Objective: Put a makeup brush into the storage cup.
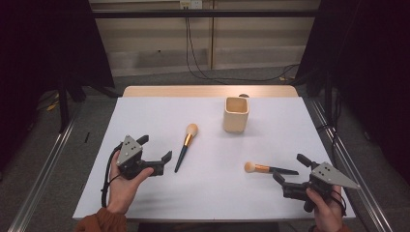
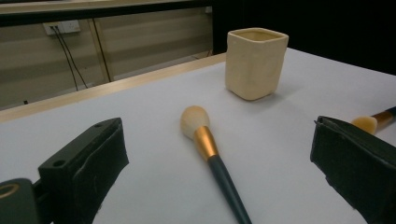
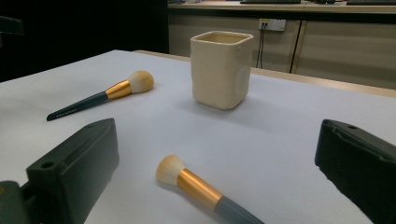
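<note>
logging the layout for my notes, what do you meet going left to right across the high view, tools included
Left tool held open in the left hand, dark-handled makeup brush with gold ferrule lying near the middle, cream square ceramic cup, second gold-ferruled makeup brush pointing its bristles left, right tool held open in the right hand.

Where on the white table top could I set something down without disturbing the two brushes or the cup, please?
Free: the far-left stretch of the table, left of the longer brush, and the near middle between the left gripper and the right gripper. Crowded: around the cup and the shorter brush.
</note>
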{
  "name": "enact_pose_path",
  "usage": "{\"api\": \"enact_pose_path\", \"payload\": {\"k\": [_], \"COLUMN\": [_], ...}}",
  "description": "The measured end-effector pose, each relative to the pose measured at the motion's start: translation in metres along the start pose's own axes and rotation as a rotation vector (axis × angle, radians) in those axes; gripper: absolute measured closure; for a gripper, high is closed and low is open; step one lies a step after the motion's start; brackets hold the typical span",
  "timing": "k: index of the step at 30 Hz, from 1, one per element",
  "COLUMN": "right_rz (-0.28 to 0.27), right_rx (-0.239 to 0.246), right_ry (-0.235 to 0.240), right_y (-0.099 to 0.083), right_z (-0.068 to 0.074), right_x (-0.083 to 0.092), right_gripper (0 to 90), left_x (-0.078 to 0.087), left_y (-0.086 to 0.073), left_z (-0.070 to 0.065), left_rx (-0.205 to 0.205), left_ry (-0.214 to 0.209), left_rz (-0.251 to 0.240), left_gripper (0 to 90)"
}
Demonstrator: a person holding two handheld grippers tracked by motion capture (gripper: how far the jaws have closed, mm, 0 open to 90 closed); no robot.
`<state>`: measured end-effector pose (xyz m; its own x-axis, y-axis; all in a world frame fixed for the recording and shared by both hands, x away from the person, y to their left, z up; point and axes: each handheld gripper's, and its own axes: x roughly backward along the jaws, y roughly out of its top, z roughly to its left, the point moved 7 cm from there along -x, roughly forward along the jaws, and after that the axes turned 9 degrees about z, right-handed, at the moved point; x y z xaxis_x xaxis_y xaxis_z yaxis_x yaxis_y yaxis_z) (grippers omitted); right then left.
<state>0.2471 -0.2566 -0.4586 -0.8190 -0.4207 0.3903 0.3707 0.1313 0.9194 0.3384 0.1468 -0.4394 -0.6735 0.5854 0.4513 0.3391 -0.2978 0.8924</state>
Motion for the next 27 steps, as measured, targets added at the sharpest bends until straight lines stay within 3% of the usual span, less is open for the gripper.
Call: {"api": "enact_pose_path", "payload": {"k": [17, 20, 27], "right_rz": [0.001, 0.003, 0.002], "right_rx": [0.005, 0.003, 0.003], "right_ry": [0.006, 0.007, 0.008], "right_y": [0.0, 0.0, 0.0], "right_z": [0.001, 0.001, 0.001], "right_x": [-0.001, -0.001, -0.001], "right_gripper": [0.0, 0.0, 0.0], "left_x": [-0.027, -0.031, -0.043], "left_y": [0.015, 0.02, 0.031], "left_z": [0.014, 0.013, 0.01], "left_rx": [0.044, 0.026, 0.026], "left_ry": [0.007, 0.009, -0.003], "left_rz": [-0.01, -0.02, -0.02], "left_gripper": [3.2, 3.2, 3.1]}}
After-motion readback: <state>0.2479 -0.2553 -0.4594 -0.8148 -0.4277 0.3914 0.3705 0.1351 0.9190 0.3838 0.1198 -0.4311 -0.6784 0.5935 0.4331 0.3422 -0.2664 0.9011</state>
